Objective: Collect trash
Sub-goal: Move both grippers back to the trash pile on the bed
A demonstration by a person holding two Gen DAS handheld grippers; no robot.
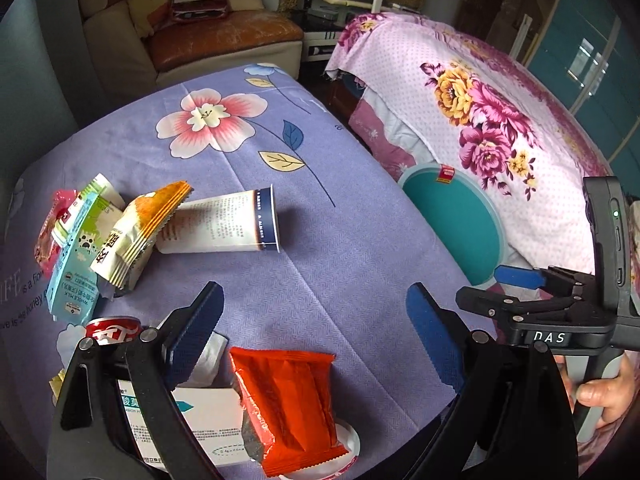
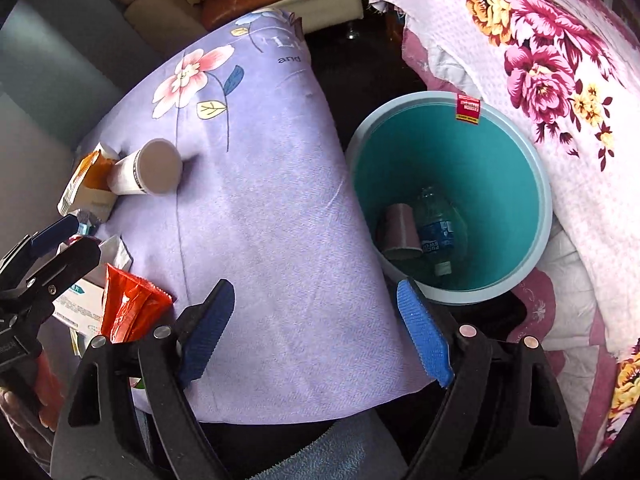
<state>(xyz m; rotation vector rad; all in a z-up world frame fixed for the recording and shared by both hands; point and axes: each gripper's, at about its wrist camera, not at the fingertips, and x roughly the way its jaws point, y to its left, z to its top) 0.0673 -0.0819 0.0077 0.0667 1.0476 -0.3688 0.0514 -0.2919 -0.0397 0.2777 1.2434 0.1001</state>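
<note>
Trash is split two ways around the round teal plastic bin (image 2: 496, 184), which sits just off the edge of the lilac flowered tablecloth (image 2: 272, 240). Inside the bin: a clear plastic bottle (image 2: 438, 232) and a brownish paper cup (image 2: 400, 232). On the cloth: a white paper cup (image 1: 224, 224) on its side, an orange foil wrapper (image 1: 288, 404), and snack packets. Left gripper (image 1: 312, 336) and right gripper (image 2: 316, 332) both gape wide, nothing between them.
</note>
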